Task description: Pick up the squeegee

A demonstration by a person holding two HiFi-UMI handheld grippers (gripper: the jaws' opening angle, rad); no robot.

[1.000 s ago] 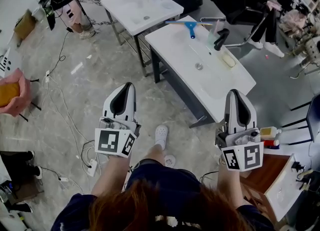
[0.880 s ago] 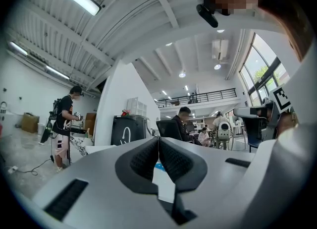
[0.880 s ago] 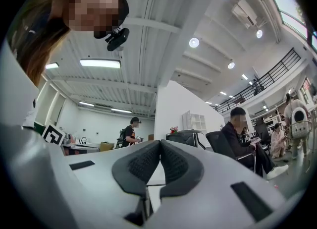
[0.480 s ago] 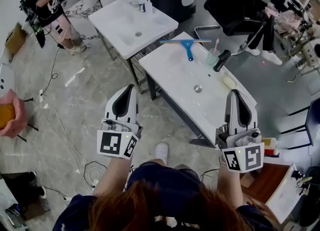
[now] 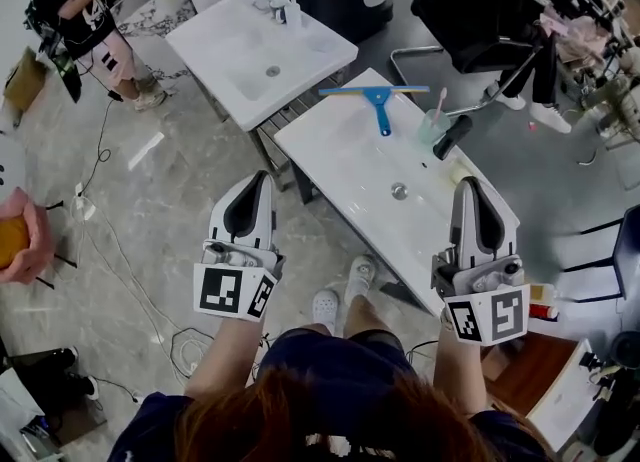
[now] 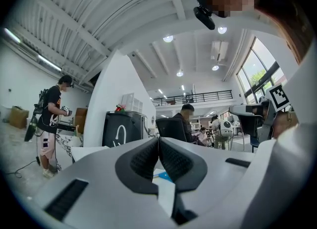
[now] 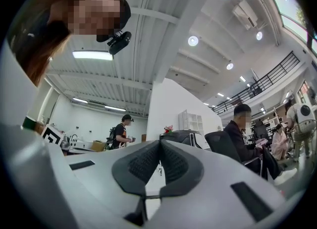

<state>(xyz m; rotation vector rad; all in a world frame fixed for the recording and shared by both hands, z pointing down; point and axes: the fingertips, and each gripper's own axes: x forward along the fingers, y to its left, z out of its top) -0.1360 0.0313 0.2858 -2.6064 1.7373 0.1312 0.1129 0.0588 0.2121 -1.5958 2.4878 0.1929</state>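
Observation:
A blue squeegee (image 5: 377, 101) lies on the far end of a white washbasin counter (image 5: 340, 160), its blade across the far edge and its handle pointing toward me. My left gripper (image 5: 256, 178) is shut and empty, held over the floor to the left of the counter's near part. My right gripper (image 5: 476, 185) is shut and empty above the counter's near right end. In the left gripper view a sliver of the blue squeegee (image 6: 165, 176) shows below my shut left gripper (image 6: 158, 139). In the right gripper view my right gripper (image 7: 159, 144) is shut, with nothing between the pads.
A second white washbasin (image 5: 262, 40) stands behind and left. A cup with a toothbrush (image 5: 433, 126), a black faucet (image 5: 453, 135) and a soap bar (image 5: 465, 172) sit on the counter's right side. A person (image 5: 75, 20) stands far left, another sits on a black chair (image 5: 480, 10). Cables (image 5: 130, 260) lie on the floor.
The whole view has shifted forward: the counter with the squeegee has come nearer to both grippers. Both grippers stayed shut.

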